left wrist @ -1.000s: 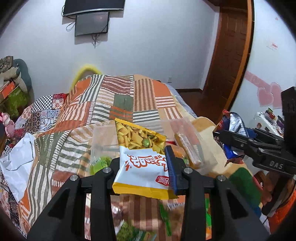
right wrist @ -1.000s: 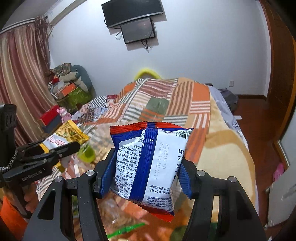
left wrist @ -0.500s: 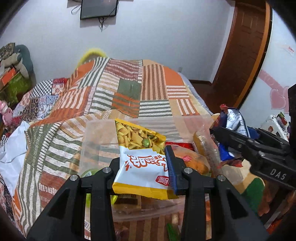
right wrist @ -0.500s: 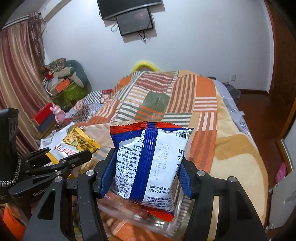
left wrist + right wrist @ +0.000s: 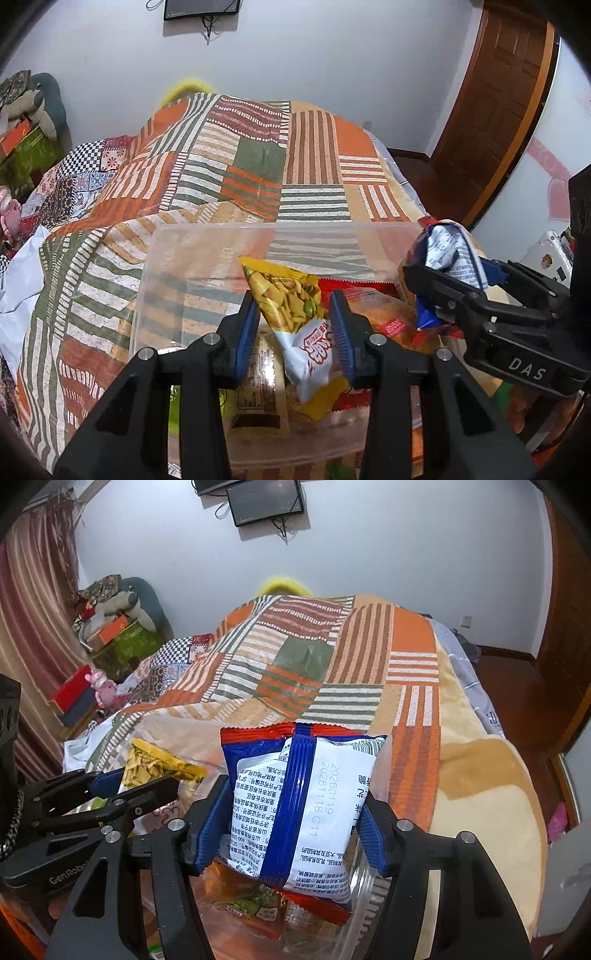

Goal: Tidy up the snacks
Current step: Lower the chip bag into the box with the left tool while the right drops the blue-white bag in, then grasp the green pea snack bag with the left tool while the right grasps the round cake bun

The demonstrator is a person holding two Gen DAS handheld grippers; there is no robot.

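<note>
From the left wrist view, the quilt (image 5: 258,173) covers the bed from 9 o'clock up to 12; the clear bin (image 5: 207,258) sits at centre with packets already lying in it. The left gripper (image 5: 293,325) has its jaws just parting, last number up; the yellow packet (image 5: 295,317) hangs tilted between the blue pads, its top corner against the left pad, a gap showing on the right side, over the bin's inside. At 3 o'clock the right gripper (image 5: 454,280) reaches in over the bin's right wall with the blue packet (image 5: 447,254).

From the right wrist view, the left gripper (image 5: 147,779) lies at 9 o'clock with the yellow packet (image 5: 155,768); at centre the right gripper (image 5: 295,812) is opening, the blue packet (image 5: 303,812) upright between its pads and touching both, its lower edge over snacks inside the bin (image 5: 362,878); the quilt (image 5: 332,657) runs off to 12 and 2 o'clock.
</note>
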